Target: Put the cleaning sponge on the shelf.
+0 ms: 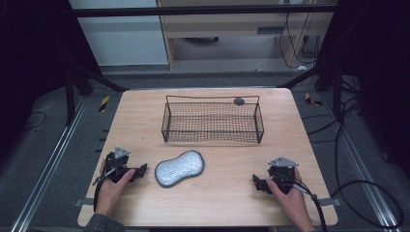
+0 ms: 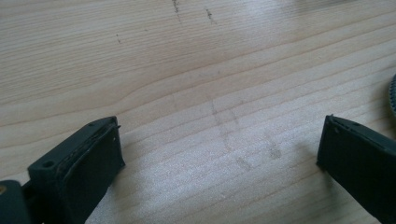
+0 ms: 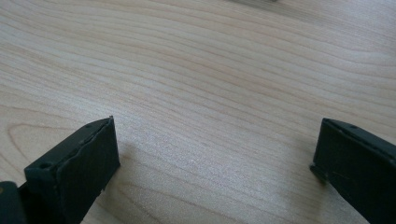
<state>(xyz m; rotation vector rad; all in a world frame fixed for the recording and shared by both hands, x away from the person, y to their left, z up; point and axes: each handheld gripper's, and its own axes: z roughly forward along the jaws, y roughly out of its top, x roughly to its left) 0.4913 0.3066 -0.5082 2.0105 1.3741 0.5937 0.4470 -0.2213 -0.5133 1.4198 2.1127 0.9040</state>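
Note:
A grey peanut-shaped scrubbing sponge (image 1: 179, 167) lies flat on the wooden table (image 1: 227, 208), in front of a black wire basket (image 1: 212, 122). My left gripper (image 1: 141, 170) rests on the table just left of the sponge, a hand around it, jaws pointing right. In the left gripper view the left gripper (image 2: 219, 149) stands open over bare wood, and the sponge's dark edge (image 2: 392, 95) peeks in at the right. My right gripper (image 1: 256, 182) rests near the front right, jaws pointing left. In the right gripper view the right gripper (image 3: 212, 149) is open with only wood between the jaws.
The basket stands at the table's far middle, with a small dark round object (image 1: 239, 101) at its back rim. Cables (image 1: 360, 193) trail over the floor to the right. Metal rails (image 1: 46, 169) flank the table.

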